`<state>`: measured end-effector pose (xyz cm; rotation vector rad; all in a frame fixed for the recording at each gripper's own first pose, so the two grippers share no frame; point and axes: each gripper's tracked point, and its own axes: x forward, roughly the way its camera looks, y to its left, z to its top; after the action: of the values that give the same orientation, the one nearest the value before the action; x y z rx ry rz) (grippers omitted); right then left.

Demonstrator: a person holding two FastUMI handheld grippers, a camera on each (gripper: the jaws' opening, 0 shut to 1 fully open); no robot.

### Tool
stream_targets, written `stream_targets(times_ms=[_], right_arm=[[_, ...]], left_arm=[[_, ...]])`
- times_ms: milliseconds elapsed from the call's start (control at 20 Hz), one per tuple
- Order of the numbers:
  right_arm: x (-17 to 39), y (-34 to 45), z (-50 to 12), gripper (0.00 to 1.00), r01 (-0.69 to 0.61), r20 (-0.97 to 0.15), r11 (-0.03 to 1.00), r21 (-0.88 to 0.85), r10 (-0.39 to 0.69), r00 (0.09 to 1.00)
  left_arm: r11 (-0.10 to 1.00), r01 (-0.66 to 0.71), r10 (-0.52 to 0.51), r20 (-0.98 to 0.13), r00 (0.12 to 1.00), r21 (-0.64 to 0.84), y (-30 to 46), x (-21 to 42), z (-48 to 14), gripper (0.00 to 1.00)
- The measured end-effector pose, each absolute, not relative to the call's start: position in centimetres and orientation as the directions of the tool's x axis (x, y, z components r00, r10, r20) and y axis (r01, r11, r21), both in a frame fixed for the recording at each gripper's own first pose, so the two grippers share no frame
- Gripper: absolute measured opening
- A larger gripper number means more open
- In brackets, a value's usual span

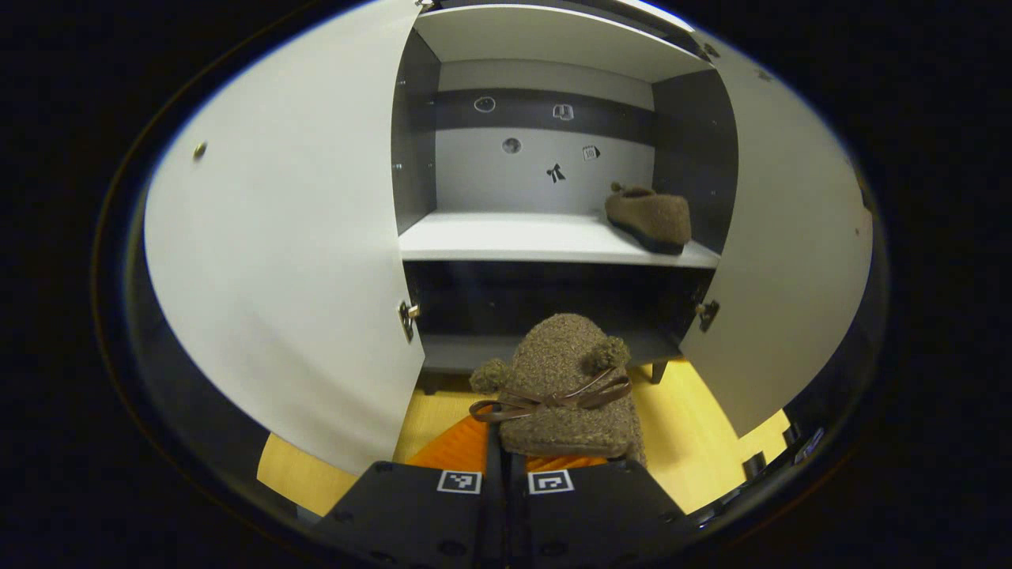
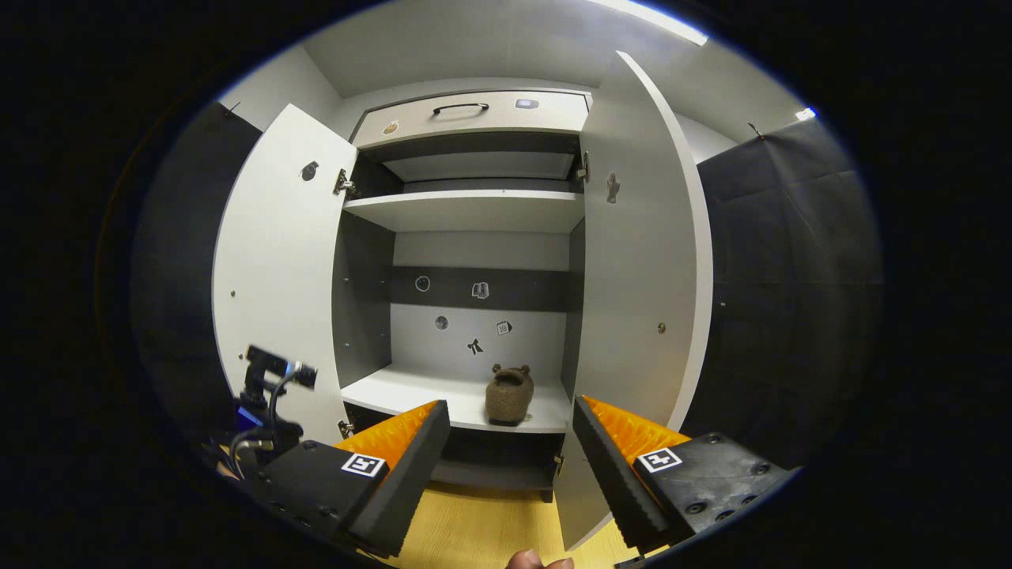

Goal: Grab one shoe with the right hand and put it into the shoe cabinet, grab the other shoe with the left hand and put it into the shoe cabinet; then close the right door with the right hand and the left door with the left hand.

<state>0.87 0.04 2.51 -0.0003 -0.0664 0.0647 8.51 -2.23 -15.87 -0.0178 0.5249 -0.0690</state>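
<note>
In the left gripper view my left gripper (image 1: 506,466) is shut on a fuzzy brown shoe (image 1: 565,387) with pompoms and a ribbon bow, held toe-forward in front of the open cabinet, below its middle shelf (image 1: 514,241). The other brown shoe (image 1: 650,219) lies at the right end of that shelf. In the right gripper view my right gripper (image 2: 510,450) stands open with nothing between its fingers, back from the cabinet. The shoe on the shelf (image 2: 509,395) shows just beyond it. Both doors, the left door (image 2: 277,276) and the right door (image 2: 640,292), are swung wide.
The cabinet has an upper shelf (image 2: 466,212), a drawer with a handle (image 2: 466,111) on top and a dark lower compartment (image 1: 545,308). Yellow wooden floor (image 1: 696,442) lies before it. The other gripper's camera and cables (image 2: 269,387) show at lower left of the right gripper view.
</note>
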Motion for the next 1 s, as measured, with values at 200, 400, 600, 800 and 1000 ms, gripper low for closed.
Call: stream_targets(times_ms=[200, 400, 600, 800, 1000], right_arm=[[0.4, -0.2, 2.9, 0.99, -0.071, 0.075, 0.997, 0.016, 0.07, 0.995], [0.3, -0.9, 2.5, 0.99, -0.068, 0.052, 0.997, 0.04, 0.066, 0.996], [0.2, -2.2, 2.4, 0.99, -0.054, 0.043, 0.996, 0.069, 0.051, 0.998], [0.3, -4.3, 2.3, 0.99, -0.025, 0.042, 0.997, 0.068, 0.022, 0.999], [0.6, -5.8, 2.0, 0.99, -0.005, 0.027, 0.997, 0.074, 0.003, 1.0]], left_arm=[[0.998, 0.059, -0.067, -0.484, 0.873, -0.031, -2.8, 12.8, -9.8, 0.07], [0.999, 0.033, -0.037, -0.473, 0.88, -0.016, -2.9, 18.2, -6.8, 0.07], [0.999, 0.009, -0.032, -0.482, 0.875, -0.051, -3.6, 24.2, -5.2, 0.07], [0.996, -0.029, -0.018, -0.509, 0.861, -0.084, -3.3, 30.4, -4.8, 0.07], [0.997, -0.074, 0.062, -0.529, 0.846, -0.001, -2.0, 36.7, -5.6, 0.07]])
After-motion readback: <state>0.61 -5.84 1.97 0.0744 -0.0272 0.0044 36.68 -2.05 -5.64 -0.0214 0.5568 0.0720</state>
